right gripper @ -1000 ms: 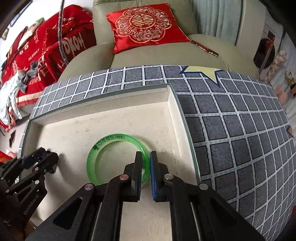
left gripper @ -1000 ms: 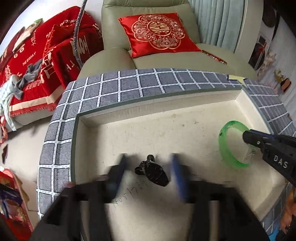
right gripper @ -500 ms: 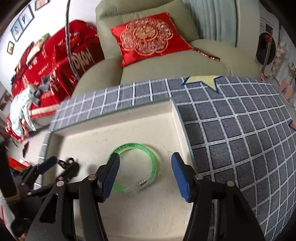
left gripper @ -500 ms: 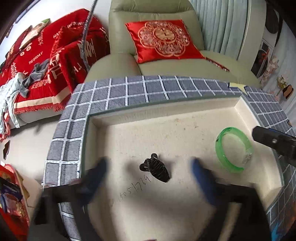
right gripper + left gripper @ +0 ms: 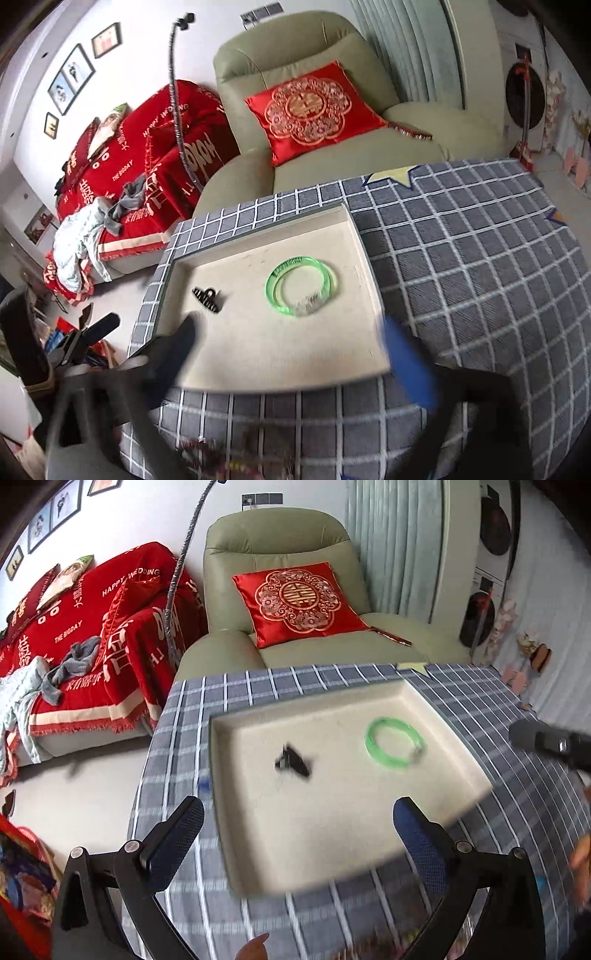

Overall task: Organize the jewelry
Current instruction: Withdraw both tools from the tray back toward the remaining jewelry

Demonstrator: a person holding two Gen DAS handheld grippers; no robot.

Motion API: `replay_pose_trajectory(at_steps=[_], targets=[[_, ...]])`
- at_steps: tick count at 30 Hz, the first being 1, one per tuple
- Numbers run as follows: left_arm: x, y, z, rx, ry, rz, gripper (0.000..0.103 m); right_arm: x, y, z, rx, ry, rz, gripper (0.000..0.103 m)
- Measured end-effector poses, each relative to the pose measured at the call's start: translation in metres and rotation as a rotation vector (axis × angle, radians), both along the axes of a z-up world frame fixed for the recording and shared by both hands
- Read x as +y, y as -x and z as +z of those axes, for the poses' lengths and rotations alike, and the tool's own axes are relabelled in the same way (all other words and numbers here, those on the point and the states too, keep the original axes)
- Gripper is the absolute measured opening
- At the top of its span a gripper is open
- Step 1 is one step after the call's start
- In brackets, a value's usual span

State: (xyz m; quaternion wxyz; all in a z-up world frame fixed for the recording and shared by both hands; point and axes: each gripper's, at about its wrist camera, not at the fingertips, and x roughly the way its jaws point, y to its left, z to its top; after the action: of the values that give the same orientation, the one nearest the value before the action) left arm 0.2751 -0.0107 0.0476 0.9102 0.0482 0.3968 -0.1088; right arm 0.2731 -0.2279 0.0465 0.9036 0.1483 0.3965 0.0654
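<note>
Both claws, left (image 5: 297,825) wide, right (image 5: 286,345) opening, empty; risk of knocking bracelet (image 5: 302,287) or hair clip (image 5: 207,300) from tray (image 5: 365,258).

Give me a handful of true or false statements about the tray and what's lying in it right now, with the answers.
1. The green bangle lies inside the cream tray. True.
2. The black hair clip is held by the left tool. False: it lies loose in the tray, nothing between that tool's fingers.
3. The bangle touches the clip. False: they lie apart.
4. The tray sits on a grey checked cloth. True.
5. The right tool is clamped on the bangle. False: its jaws are opening, nothing between them.
</note>
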Motion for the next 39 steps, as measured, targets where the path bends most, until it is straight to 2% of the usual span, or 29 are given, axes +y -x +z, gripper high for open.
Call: replay_pose_trajectory(at_steps=[4,8,11,14,18,22,28,39], targets=[[0.012,0.041,-0.005,0.008,-0.021,0.017,0.103,0.004,0.035,0.004,-0.002,0.001,0.015,0.103],[0.027,0.08,-0.02,0.032,0.007,0.06,0.103,0.01,0.068,-0.003,0.057,0.008,0.035,0.103],[0.038,0.098,-0.036,0.077,0.03,0.103,0.103,0.013,0.094,-0.016,0.096,0.009,0.048,0.103],[0.042,0.112,-0.051,0.131,0.054,0.096,0.103,0.014,0.119,-0.032,0.132,0.021,0.05,0.103],[0.038,0.131,-0.064,0.15,0.027,0.08,0.103,0.017,0.15,-0.056,0.19,0.009,0.045,0.103],[0.031,0.14,-0.07,0.147,-0.013,0.057,0.103,0.024,0.179,-0.077,0.234,0.05,0.036,0.103],[0.03,0.138,-0.078,0.15,-0.037,0.068,0.103,0.045,0.207,-0.091,0.247,0.143,0.05,0.103],[0.019,0.127,-0.083,0.163,-0.016,0.04,0.103,0.06,0.208,-0.105,0.256,0.2,0.014,0.102]])
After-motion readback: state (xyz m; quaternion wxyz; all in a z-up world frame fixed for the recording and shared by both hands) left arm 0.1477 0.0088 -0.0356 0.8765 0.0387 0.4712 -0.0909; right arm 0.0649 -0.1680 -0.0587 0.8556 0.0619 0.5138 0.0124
